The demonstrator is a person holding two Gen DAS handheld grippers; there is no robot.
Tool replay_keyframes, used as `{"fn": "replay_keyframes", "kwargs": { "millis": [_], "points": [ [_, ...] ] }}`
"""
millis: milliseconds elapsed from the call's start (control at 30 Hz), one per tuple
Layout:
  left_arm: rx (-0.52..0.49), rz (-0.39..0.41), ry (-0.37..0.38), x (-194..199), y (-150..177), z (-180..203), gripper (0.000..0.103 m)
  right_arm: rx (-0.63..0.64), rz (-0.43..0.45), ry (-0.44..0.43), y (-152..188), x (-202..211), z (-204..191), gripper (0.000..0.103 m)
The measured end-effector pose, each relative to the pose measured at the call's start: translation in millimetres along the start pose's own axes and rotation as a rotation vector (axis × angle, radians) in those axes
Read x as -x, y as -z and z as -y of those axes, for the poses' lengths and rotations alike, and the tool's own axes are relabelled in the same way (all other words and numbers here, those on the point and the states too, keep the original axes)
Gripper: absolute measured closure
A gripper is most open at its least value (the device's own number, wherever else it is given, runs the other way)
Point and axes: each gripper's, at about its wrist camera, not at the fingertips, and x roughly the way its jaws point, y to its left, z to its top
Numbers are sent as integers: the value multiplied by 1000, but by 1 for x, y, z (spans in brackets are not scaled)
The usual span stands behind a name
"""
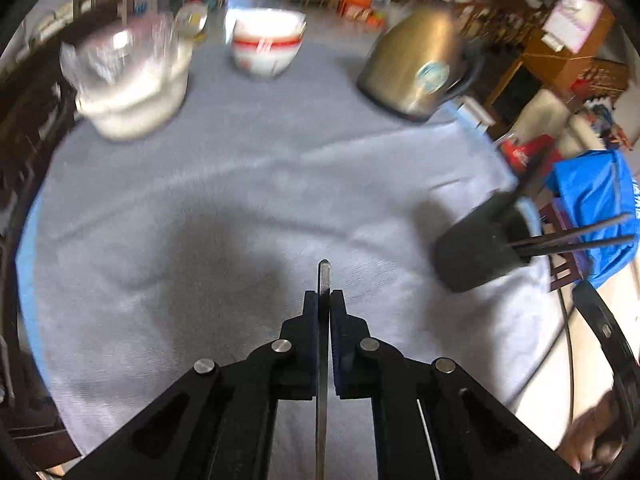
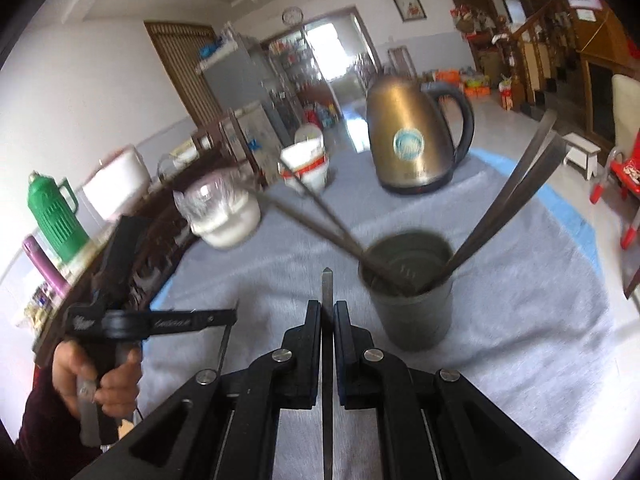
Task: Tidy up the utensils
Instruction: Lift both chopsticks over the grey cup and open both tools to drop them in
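Observation:
In the left wrist view my left gripper [image 1: 324, 298] is shut on a thin flat metal utensil [image 1: 323, 274], seen edge-on, its tip poking past the pads above the grey cloth. To the right stands a dark utensil holder [image 1: 476, 252] with handles sticking out. In the right wrist view my right gripper [image 2: 327, 308] is shut on another thin metal utensil [image 2: 327, 284], edge-on. The holder [image 2: 412, 300] stands just right of and beyond it, with several long metal utensils [image 2: 516, 196] leaning in it. Which kind of utensil each gripper holds is hidden.
A grey cloth [image 1: 240, 200] covers the round table. At the back stand a brass kettle [image 2: 412, 136], a white bowl with a red band [image 1: 266, 42] and a white jar with a glass lid [image 1: 132, 80]. A hand [image 2: 116, 376] holds the left gripper's handle at lower left.

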Motion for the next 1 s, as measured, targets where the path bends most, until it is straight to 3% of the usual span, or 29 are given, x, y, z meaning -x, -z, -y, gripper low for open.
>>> {"fn": "replay_keyframes", "kwargs": {
  "millis": [200, 400, 767, 1000],
  "points": [
    [-67, 163, 34, 73, 0, 35, 98, -20, 165, -1, -22, 42, 1, 96],
    [-103, 287, 67, 121, -12, 67, 98, -40, 307, 5, -48, 74, 1, 96],
    [-103, 494, 86, 163, -40, 114, 98, -105, 498, 20, -79, 112, 10, 96],
    [-110, 593, 64, 168, -58, 144, 98, -101, 565, 115, -85, 114, 16, 96]
  ]
}}
